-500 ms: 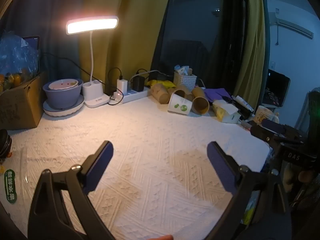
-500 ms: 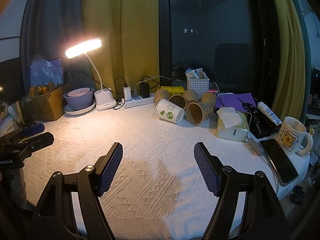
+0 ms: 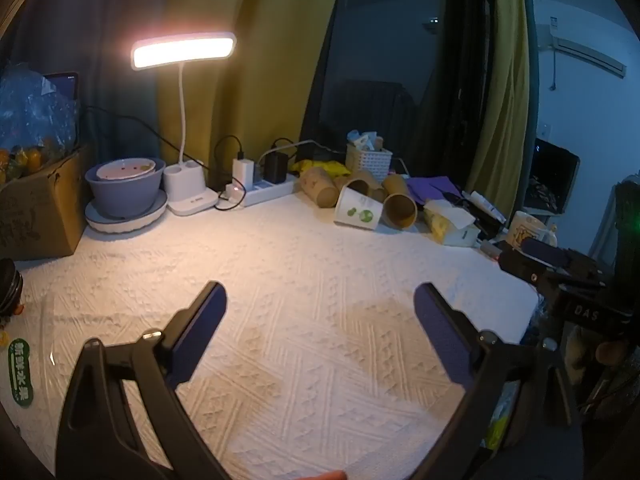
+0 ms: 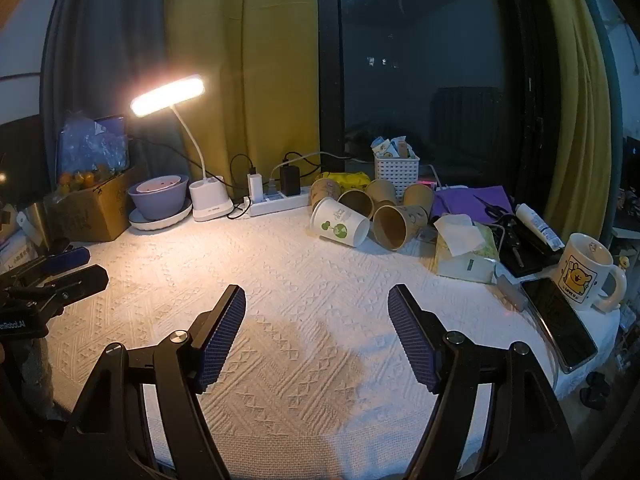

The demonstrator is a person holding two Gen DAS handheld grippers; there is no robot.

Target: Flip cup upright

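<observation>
The counter point(image 4: 280, 272) is bare in front, its clutter pushed to the back, leaving room to work. There the white paper cup point(image 4: 340, 223) lies on its side against toppled brown cups point(image 4: 400, 220), well apart from both spread, empty tongs, left point(image 3: 320, 320) and right point(image 4: 316, 326), likely poised to reach

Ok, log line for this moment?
phase: pre-grasp | left gripper: open, empty | right gripper: open, empty | white paper cup with green print: on its side, untouched, beside brown paper cups

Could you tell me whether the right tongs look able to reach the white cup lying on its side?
Probably yes: the right tongs are open and empty, and only bare white cloth lies between them and the white cup, which sits in front of the brown cups.
</observation>
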